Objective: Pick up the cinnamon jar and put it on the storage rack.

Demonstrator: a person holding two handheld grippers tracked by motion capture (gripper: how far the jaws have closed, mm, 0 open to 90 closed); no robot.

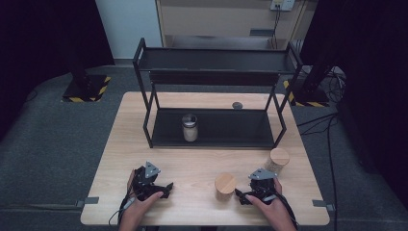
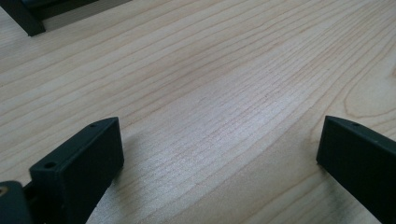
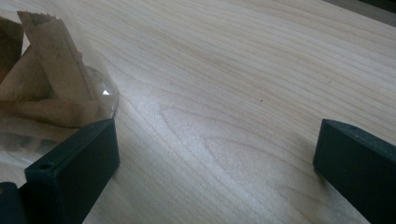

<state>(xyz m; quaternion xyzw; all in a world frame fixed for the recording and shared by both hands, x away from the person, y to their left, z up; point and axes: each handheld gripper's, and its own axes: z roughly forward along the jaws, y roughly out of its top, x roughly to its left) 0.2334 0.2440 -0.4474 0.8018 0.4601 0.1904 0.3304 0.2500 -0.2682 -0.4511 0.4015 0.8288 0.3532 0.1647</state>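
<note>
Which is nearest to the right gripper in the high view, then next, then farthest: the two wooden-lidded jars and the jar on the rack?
1. Wooden-lidded jar, just left of the right gripper.
2. Second wooden-lidded jar, behind it, to the right.
3. Jar on the rack, far back left.

Pale wood, black metal, tan lids

I see a light wooden surface (image 1: pixel 192 168) with fine darker grain lines, and a black rack (image 1: pixel 211 72) at 12 o'clock holding a clear jar (image 1: pixel 189 128) with pale contents. Two jars at 4 o'clock carry tan wooden lids (image 1: pixel 225 183) (image 1: pixel 279 156). My left gripper (image 1: pixel 166 189) and right gripper (image 1: pixel 240 196) are black, each topped by a grey plate. Yellow-and-black stripes mark the stand bases (image 1: pixel 86 89) on the grey floor.
</note>
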